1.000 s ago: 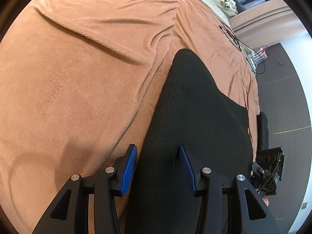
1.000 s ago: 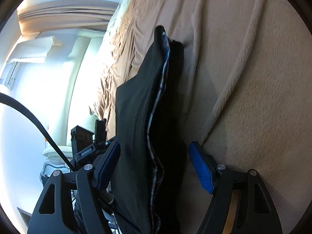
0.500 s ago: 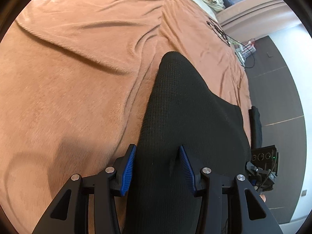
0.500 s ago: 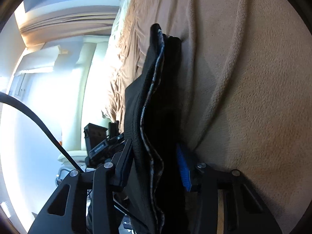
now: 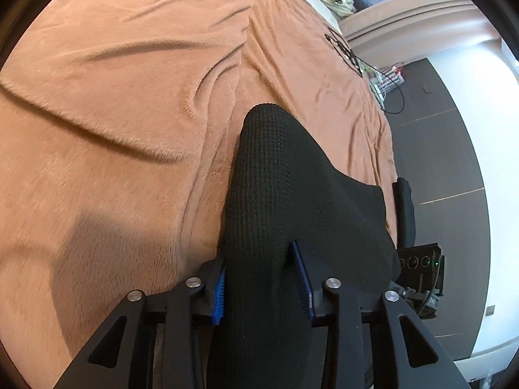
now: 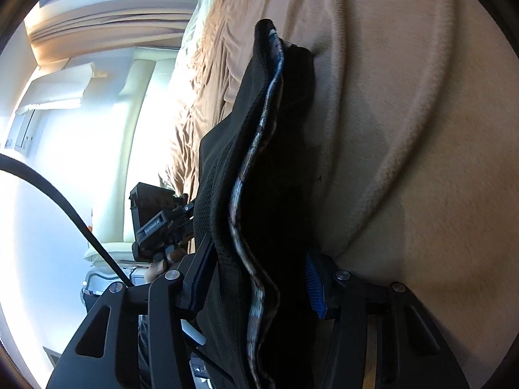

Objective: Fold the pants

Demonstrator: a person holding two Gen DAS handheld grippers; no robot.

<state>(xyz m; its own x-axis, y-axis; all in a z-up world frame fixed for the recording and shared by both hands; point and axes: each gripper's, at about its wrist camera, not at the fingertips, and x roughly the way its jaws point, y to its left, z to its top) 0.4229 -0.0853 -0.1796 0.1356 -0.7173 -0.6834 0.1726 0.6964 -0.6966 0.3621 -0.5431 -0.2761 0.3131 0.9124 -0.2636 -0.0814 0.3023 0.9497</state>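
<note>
Pants [image 5: 275, 214], black and waffle-knit, run straight out from both grippers and lie on the bed's tan blanket [image 5: 123, 149], near its edge. In the left wrist view the left gripper [image 5: 262, 278] has just been closing its jaws, and the blue pads now press into the cloth from both sides, bunching a ridge of it between them. In the right wrist view the right gripper [image 6: 259, 278] straddles a thick stack of layers seen edge-on; a pale checked lining [image 6: 259, 149] shows along the seam. Its jaws have just eased apart a little, yet the cloth fills the gap and both pads seem to bear on it, so I judge it a pinch on the bundle.

Farther along, the garment narrows to a rounded end that rests flat on the blanket, with long soft creases in the plush beyond it. Past the bed's edge lie dark floor [image 5: 447, 149], a cable [image 5: 394, 97] and white walls.

The fabric looks soft, limp and fairly light; it will sag and drape wherever it is unsupported, and the stacked layers may slide on each other. The knit gives the pads good purchase, though the plush blanket may drag at it. Holds are best taken at the outer corners of the near edge, catching every layer, so the fold carries over evenly toward the far end.
</note>
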